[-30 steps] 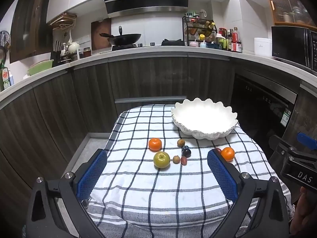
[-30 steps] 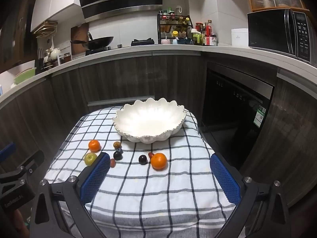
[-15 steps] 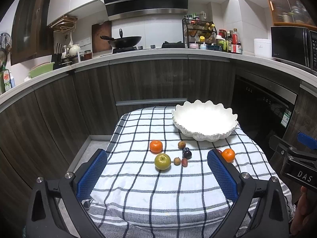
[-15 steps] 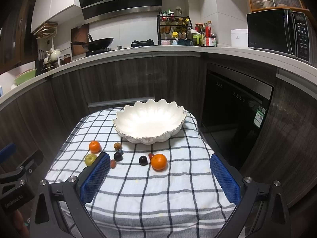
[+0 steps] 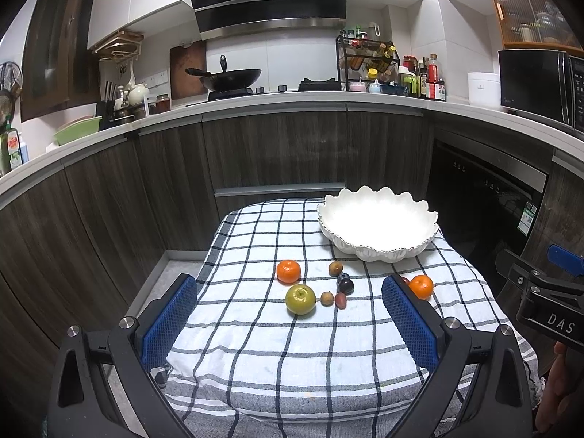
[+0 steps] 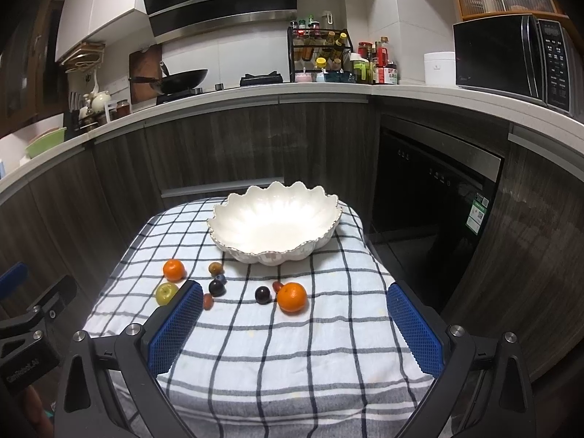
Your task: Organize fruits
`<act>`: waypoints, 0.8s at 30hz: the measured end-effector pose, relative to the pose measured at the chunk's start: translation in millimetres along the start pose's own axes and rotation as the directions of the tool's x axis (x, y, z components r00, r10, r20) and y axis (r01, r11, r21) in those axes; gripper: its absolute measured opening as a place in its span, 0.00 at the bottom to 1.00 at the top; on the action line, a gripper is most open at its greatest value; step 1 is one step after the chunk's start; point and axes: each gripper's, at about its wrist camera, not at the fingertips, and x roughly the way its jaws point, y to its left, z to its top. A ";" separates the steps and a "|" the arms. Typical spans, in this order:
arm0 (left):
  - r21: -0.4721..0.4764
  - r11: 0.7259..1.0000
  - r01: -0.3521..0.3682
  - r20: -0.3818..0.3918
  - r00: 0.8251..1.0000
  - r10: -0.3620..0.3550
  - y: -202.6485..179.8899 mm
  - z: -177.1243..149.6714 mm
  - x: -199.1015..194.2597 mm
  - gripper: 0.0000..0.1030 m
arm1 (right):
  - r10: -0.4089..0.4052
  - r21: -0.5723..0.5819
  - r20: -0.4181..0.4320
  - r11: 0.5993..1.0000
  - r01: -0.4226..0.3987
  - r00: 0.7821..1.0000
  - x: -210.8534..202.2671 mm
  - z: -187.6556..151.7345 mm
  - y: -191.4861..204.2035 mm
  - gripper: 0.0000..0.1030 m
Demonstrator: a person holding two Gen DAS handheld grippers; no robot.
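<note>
Lying loose, small round fruits [image 5: 300, 299] dot checked cloth [image 5: 292, 350].

Glossy white glazed bowl [image 6: 273, 224] on soft woven checked cloth [image 6: 277, 343]; matt dark wood-grain cabinet fronts [image 5: 273, 149] beyond; textured blue rubbery pads [image 5: 408, 323] on matt black plastic fingers.

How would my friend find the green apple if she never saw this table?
Start at the big white bowl on the checked cloth. In the left view, look nearer and leftward to the fruit cluster; the apple sits just nearer than an orange. It is the only yellow-green fruit.
</note>
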 end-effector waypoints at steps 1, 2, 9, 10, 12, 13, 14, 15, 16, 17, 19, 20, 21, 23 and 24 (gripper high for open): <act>0.000 1.000 0.000 -0.001 1.000 0.000 0.1 0.0 0.0 1.00 | 0.000 0.000 0.001 1.000 0.000 1.000 0.0 -0.1 -0.1 0.99; 0.000 1.000 0.000 0.000 1.000 0.000 0.4 0.7 0.0 1.00 | 0.001 0.000 0.002 1.000 -0.001 1.000 -0.5 0.3 0.1 0.99; 0.001 1.000 0.001 0.000 1.000 -0.001 0.1 0.1 -0.2 1.00 | 0.001 0.001 0.003 1.000 -0.001 1.000 -0.4 0.1 -0.9 0.99; 0.001 1.000 0.001 0.001 1.000 -0.001 0.1 0.3 -0.2 1.00 | 0.002 0.001 0.003 1.000 -0.002 1.000 -0.7 0.3 -0.9 0.99; 0.002 1.000 0.001 0.002 1.000 -0.001 0.4 1.8 -0.9 1.00 | 0.002 0.001 0.003 1.000 -0.002 1.000 -0.8 0.3 -0.8 0.99; 0.002 1.000 0.000 0.002 1.000 0.000 0.8 2.4 -0.9 1.00 | 0.003 0.002 0.002 1.000 -0.003 1.000 0.8 0.7 -1.9 0.99; 0.001 1.000 0.000 0.003 1.000 0.000 0.3 1.7 -1.0 1.00 | 0.002 0.003 0.002 1.000 -0.002 1.000 0.7 0.6 -1.8 0.99; 0.002 1.000 0.000 0.003 1.000 0.000 0.4 2.0 -0.9 1.00 | 0.004 0.005 0.000 1.000 -0.004 1.000 0.7 0.5 -1.7 0.99; 0.002 1.000 0.000 0.003 1.000 0.000 0.7 2.3 -0.9 1.00 | 0.005 0.005 0.000 1.000 -0.005 1.000 0.5 1.0 -2.0 0.99; 0.002 1.000 0.000 0.003 1.000 0.000 0.7 2.9 -1.0 1.00 | 0.005 0.005 0.000 1.000 -0.005 1.000 0.4 0.9 -2.0 0.99; 0.003 1.000 0.001 0.003 1.000 -0.001 1.0 3.6 -0.8 1.00 | 0.005 0.004 0.002 1.000 -0.005 1.000 0.4 0.7 -1.8 0.99; 0.003 1.000 0.002 0.003 1.000 -0.002 0.6 2.7 -0.9 1.00 | 0.005 0.004 0.001 1.000 -0.005 1.000 0.3 0.7 -1.8 0.99; 0.004 1.000 0.003 0.002 1.000 -0.003 0.6 3.7 -0.9 1.00 | 0.007 0.004 0.001 1.000 -0.007 1.000 0.3 1.1 -1.7 0.99; 0.005 1.000 0.003 0.003 1.000 -0.003 1.2 4.6 -0.9 1.00 | 0.009 0.006 -0.003 1.000 -0.009 1.000 1.1 1.9 -2.0 0.99; 0.004 1.000 0.004 0.004 1.000 -0.004 1.2 4.8 -0.8 1.00 | 0.009 0.007 -0.003 1.000 -0.009 1.000 1.2 1.7 -2.2 0.99</act>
